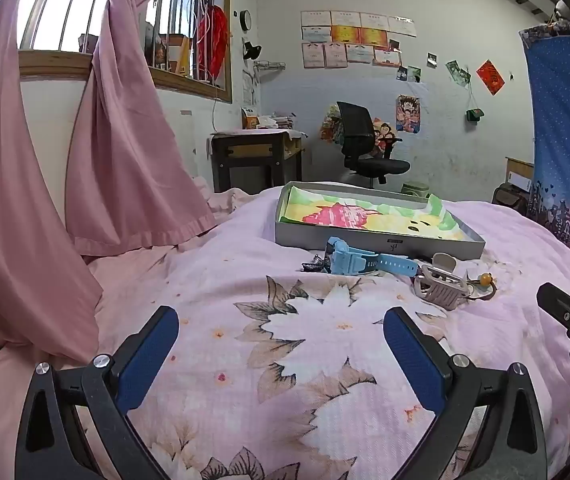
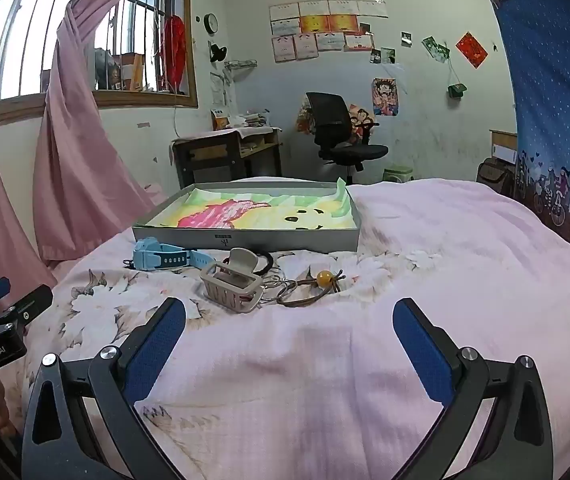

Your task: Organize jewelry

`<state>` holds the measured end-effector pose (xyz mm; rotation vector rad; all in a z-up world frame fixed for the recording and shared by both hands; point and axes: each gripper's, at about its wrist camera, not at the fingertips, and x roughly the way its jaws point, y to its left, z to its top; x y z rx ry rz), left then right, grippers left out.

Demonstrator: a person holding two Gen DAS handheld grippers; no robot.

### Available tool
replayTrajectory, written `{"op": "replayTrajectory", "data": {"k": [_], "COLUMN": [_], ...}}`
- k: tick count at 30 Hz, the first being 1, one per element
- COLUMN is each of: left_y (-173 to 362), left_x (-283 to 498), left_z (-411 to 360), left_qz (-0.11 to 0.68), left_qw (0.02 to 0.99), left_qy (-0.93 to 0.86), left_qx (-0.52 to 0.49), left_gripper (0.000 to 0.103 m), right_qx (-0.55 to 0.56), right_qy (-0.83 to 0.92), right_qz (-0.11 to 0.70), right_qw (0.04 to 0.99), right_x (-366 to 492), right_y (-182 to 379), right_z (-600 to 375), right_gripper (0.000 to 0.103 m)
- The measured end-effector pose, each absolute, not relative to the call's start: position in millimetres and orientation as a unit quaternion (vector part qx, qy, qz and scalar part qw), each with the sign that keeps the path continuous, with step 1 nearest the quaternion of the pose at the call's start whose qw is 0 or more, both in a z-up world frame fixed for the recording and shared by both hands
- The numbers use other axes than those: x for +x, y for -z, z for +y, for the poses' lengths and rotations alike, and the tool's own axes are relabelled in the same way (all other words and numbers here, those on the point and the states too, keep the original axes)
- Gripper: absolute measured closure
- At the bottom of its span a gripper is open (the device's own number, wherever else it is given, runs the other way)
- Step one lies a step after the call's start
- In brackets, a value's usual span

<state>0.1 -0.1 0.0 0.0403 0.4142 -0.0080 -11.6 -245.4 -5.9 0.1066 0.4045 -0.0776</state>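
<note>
Left gripper and right gripper hover fully spread and empty over the bed. Ahead, blue watch, hair claw and beaded cord lie clustered before the lined tray. Risk: tangled cords drag neighbouring pieces; soft quilt yields under a pinch.

A: What carries the items?

B: A bed with a pink floral cover fills the lower half of both views.

A: What lies directly on it?

B: A shallow grey tray, lined with a coloured cartoon print, at frame centre. Just below it, left of centre in the right wrist view: a blue watch. Near the watch: a beige hair claw, a black hair tie and a brown cord with an amber bead, touching thin wire rings.
</note>
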Motion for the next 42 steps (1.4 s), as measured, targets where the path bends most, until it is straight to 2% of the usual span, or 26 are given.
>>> {"op": "replayTrajectory", "data": {"k": [42], "left_y": [0.0], "left_x": [-0.1], "left_z": [0.0], "left_qz": [0.202], "left_qw": [0.979], "left_qy": [0.004], "left_qx": [0.019], "left_gripper": [0.0], "right_qx": [0.055], "right_qy": [0.042], "right_qz": [0.201], "right_qw": [0.977], "right_x": [-9.0], "right_y": [9.9], "right_z": [-245.7], "right_gripper": [0.001]}}
